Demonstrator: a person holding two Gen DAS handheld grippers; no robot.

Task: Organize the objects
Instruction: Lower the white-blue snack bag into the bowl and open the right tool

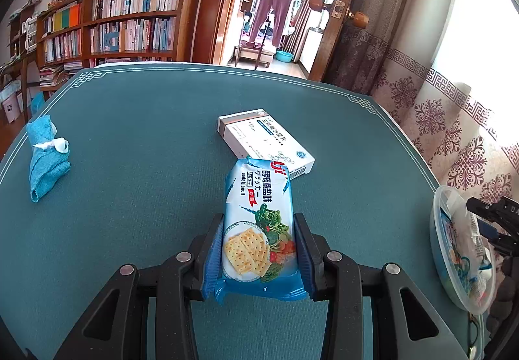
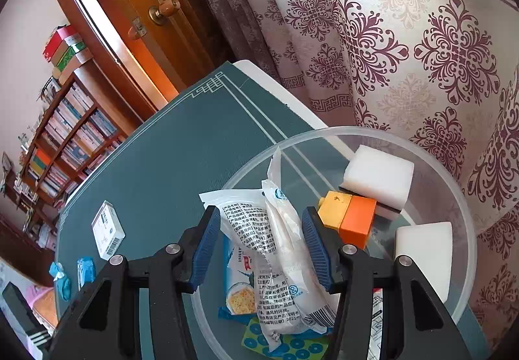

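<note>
Cracker packet (image 1: 258,223), blue and white with a picture of crackers and vegetables, sits pinched between the blue pads of the left gripper (image 1: 258,249) at 6 o'clock in the left wrist view. Its far end touches or overlaps one white medicine box (image 1: 266,141) lying flat near the centre. The green tabletop (image 1: 146,139) spreads wide and bare toward 12 o'clock, where its white border line marks the far edge; beyond it stand a bookshelf (image 1: 110,19) at 10 o'clock and an open doorway at 12. One rolled blue cloth (image 1: 47,157) lies near the tabletop's left edge at 9 o'clock. At 3 o'clock, one clear round bowl (image 1: 436,249) sits near the right edge, with the black right gripper (image 1: 493,223) over it. A patterned curtain (image 1: 438,120) hangs close along that right edge.

Right wrist view: the right gripper (image 2: 258,246) pinches one white plastic pouch (image 2: 279,246) with printed text between its blue pads, held over the clear bowl (image 2: 468,262), which fills the frame from 3 to 6 o'clock. Inside the bowl are two white sponge blocks (image 2: 378,173), one yellow-and-orange block (image 2: 348,219), one more cracker packet (image 2: 236,282) and one green card with blue circles (image 2: 292,343). The curtain (image 2: 405,52) rises just behind the bowl at 1 o'clock. Open tabletop (image 2: 168,159) runs toward 10 o'clock, ending at a bordered corner at 11. At 8 o'clock lie the medicine box (image 2: 107,230), a blue packet and the blue cloth (image 2: 61,279).
</note>
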